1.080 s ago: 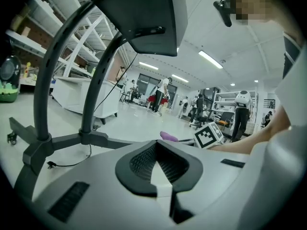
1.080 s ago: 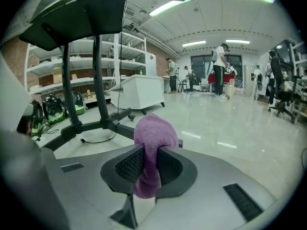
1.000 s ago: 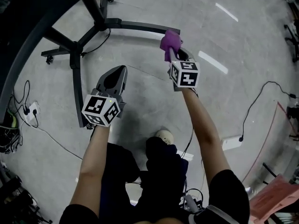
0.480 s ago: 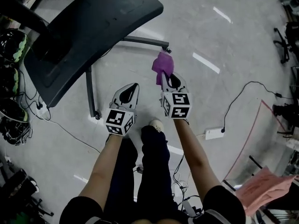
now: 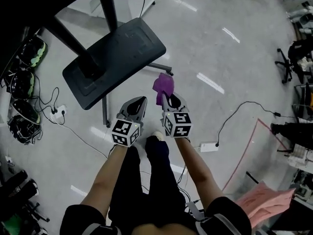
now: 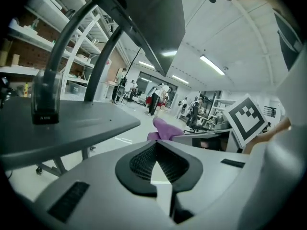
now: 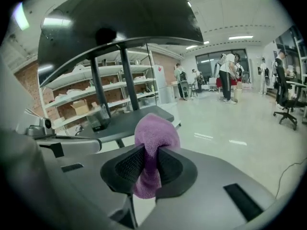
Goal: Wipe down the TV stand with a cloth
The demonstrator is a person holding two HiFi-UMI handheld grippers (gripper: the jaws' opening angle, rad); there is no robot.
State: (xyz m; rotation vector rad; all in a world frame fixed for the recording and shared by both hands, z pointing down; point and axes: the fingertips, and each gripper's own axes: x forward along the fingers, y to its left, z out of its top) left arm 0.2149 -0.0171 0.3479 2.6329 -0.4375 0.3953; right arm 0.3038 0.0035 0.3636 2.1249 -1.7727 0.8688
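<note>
The TV stand's dark shelf (image 5: 115, 55) juts out above the floor on black posts (image 5: 108, 4), with a wheeled leg (image 5: 104, 112) beneath. My right gripper (image 5: 167, 98) is shut on a purple cloth (image 5: 163, 86), held just off the shelf's near right corner, apart from it. In the right gripper view the cloth (image 7: 152, 145) bulges out between the jaws, with the shelf (image 7: 128, 122) beyond. My left gripper (image 5: 139, 102) hangs beside it, shut and holding nothing (image 6: 154, 146); the shelf (image 6: 67, 123) lies to its left.
Cables and a power strip (image 5: 55, 113) lie on the floor at left beside black-and-green gear (image 5: 30, 50). A white power strip (image 5: 208, 146) and cable lie at right. Pink fabric (image 5: 264, 202) shows at the bottom right. People stand far off in the room (image 7: 225, 75).
The head view has pulled back and up, so the shelf now shows above the legs. Both grippers have drawn closer together and lower in the picture. The cloth stays in the right gripper.
</note>
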